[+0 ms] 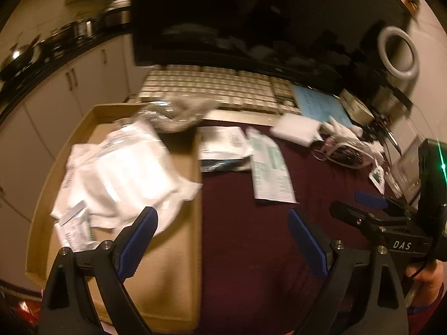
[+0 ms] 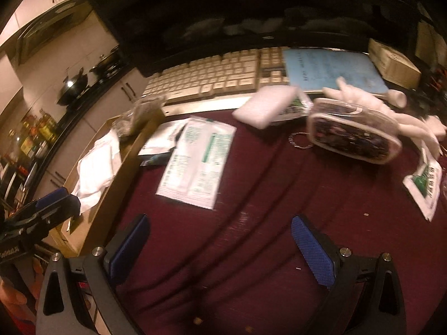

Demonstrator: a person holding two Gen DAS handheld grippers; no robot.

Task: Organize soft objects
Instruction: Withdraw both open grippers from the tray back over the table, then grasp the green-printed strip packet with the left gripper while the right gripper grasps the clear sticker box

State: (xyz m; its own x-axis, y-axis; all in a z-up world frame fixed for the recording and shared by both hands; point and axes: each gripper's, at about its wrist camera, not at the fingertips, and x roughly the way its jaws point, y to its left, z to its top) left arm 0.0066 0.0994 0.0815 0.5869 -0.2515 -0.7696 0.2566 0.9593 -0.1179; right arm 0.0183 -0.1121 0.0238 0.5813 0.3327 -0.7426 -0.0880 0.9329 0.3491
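Dim kitchen-ish room, with a desk under a dark red cloth (image 2: 251, 195) and a big black monitor (image 1: 251, 14) at the back with a pale keyboard (image 2: 212, 81) below it.

On the far left sits a shallow cardboard box (image 1: 173, 265) with a pile of crumpled white soft packets (image 1: 120, 178) already inside, plus a greyish clear bag (image 1: 178, 114) slumped on its back edge. Just right of the box, on the cloth, lie a flat white-and-green sachet (image 2: 195, 164) overlapping a smaller packet (image 1: 220, 145). Further right are a white sponge block (image 2: 262, 109), a clear pouch with dark stuff inside (image 2: 352, 134), and another green-printed packet (image 2: 424, 187) near the right edge.

Left gripper (image 1: 223, 240) hangs over the box's right edge, jaws spread wide, nothing between them. Right gripper (image 2: 220, 248) is just as wide apart over bare cloth, holding nothing and touching nothing.

Only the left wrist view shows the box contents properly, plus a white ring light (image 1: 398, 53). The right wrist view gets the blue notebook (image 2: 335, 69) and the pouch much clearer. Everything's a bit motion-blurred.
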